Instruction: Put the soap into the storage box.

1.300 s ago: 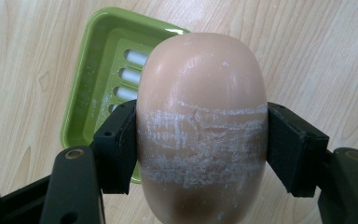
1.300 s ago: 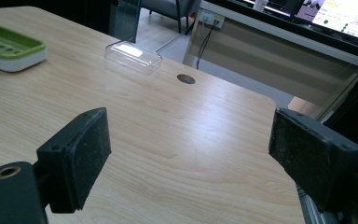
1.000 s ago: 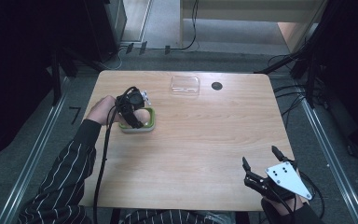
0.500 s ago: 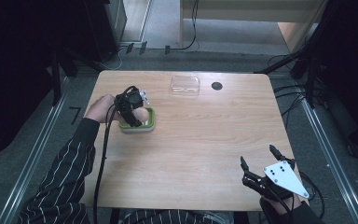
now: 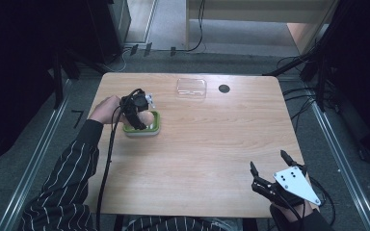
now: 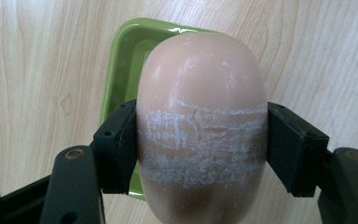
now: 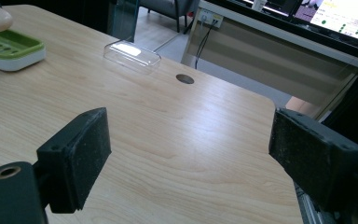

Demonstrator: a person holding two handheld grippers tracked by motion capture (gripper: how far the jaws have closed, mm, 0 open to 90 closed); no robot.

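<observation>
Left tongs point(image 6: 200, 154) around soap point(image 6: 200, 126), green dish point(image 6: 121, 70) half hidden; right tongs point(image 7: 191, 158) wide.

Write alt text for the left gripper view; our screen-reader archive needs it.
A pale, rounded bar of soap, scuffed white across its middle, is clamped between the two black jaws of the left tongs. Directly behind it sits a green soap dish on a light wooden table.

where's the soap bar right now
The soap bar is clamped in the left gripper just above the green soap dish, on the table's left side in the high view.
</observation>
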